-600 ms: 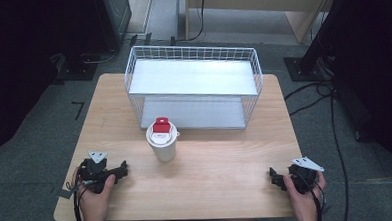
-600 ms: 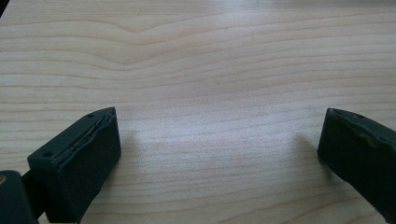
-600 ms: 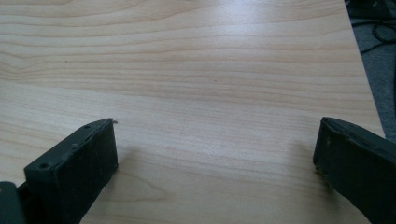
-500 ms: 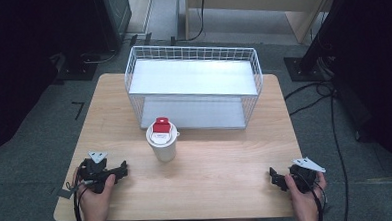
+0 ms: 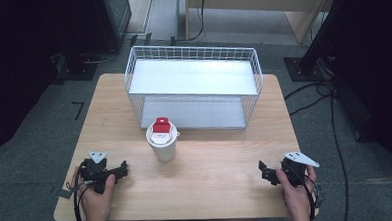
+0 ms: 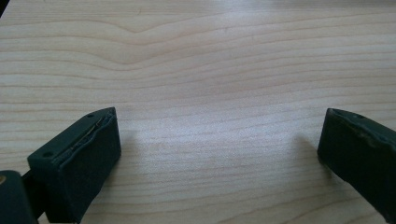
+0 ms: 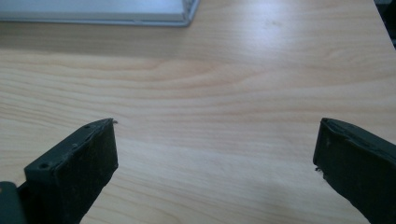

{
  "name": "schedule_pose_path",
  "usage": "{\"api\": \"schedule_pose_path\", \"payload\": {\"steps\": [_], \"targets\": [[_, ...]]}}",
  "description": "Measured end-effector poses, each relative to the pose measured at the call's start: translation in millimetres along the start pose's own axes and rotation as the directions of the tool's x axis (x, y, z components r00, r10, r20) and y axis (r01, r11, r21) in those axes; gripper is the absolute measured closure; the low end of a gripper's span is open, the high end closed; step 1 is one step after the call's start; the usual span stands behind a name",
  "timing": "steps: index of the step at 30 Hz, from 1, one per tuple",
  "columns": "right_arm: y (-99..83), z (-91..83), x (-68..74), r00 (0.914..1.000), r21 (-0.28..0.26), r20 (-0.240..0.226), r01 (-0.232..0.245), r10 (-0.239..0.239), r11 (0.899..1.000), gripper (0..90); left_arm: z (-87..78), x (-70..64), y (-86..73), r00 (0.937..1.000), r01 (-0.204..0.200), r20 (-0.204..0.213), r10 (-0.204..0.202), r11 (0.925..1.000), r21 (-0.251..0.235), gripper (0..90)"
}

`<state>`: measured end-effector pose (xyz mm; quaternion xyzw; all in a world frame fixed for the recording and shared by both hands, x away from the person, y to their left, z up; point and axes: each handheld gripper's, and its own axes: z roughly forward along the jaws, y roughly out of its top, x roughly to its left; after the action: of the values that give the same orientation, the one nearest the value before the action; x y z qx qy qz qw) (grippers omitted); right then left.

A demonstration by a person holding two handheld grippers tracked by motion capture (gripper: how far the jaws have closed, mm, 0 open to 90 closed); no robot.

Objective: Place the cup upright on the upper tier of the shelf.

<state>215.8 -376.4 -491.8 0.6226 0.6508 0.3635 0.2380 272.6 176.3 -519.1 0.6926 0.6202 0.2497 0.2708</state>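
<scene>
On the light wooden table (image 5: 217, 189), the left gripper (image 5: 120, 171) rests near the front-left edge, jaws spread wide over bare wood. Just right of it stands the white paper cup with a red-tabbed lid (image 5: 162, 140); its label is too small to read. Behind the cup sits the white wire basket (image 5: 193, 85). The right gripper (image 5: 263, 171), jaws also wide apart and empty, lies near the front-right edge, with open tabletop between it and the cup.

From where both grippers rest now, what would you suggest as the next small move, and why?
Probably bring the left gripper forward and rightward toward the cup. Its jaws are open with bare table between them, and it sits nearer the cup than the right gripper.
</scene>
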Motion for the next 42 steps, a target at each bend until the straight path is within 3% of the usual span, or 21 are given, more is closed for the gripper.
{"api": "schedule_pose_path", "payload": {"steps": [5,7,8,14,20,29,42], "targets": [[13.5,0.0,21.5,0.9990,-0.015,-0.034,0.029,-0.029,0.999,0.0,0.0,0.0,0.0,1.0000,0.000,0.000,0.000,1.0000,0.000,0.0],[22.3,1.4,36.2,0.9969,-0.026,-0.054,0.057,-0.058,0.998,0.0,0.0,0.0,0.0,1.0000,0.000,0.000,0.000,1.0000,0.000,0.0],[22.3,1.4,36.2,0.9969,-0.026,-0.054,0.057,-0.058,0.998,0.0,0.0,0.0,0.0,1.0000,0.000,0.000,0.000,1.0000,0.000,0.0],[38.3,8.7,73.1,0.9877,-0.050,-0.102,0.113,-0.118,0.992,0.0,0.0,0.0,0.0,1.0000,0.000,0.000,0.000,1.0000,0.000,0.0],[45.2,17.5,96.4,0.9803,-0.053,-0.135,0.138,-0.144,0.989,0.0,0.1,-0.1,0.0,1.0000,0.001,0.000,-0.001,1.0000,-0.001,0.0],[52.4,32.6,142.3,0.9610,-0.064,-0.203,0.179,-0.188,0.982,0.0,0.0,0.1,0.1,1.0000,-0.002,0.000,0.002,1.0000,0.001,0.0],[53.0,48.1,192.7,0.9341,-0.098,-0.266,0.220,-0.238,0.971,0.0,0.1,0.0,0.0,1.0000,0.000,-0.001,0.000,1.0000,-0.001,0.0]]}}
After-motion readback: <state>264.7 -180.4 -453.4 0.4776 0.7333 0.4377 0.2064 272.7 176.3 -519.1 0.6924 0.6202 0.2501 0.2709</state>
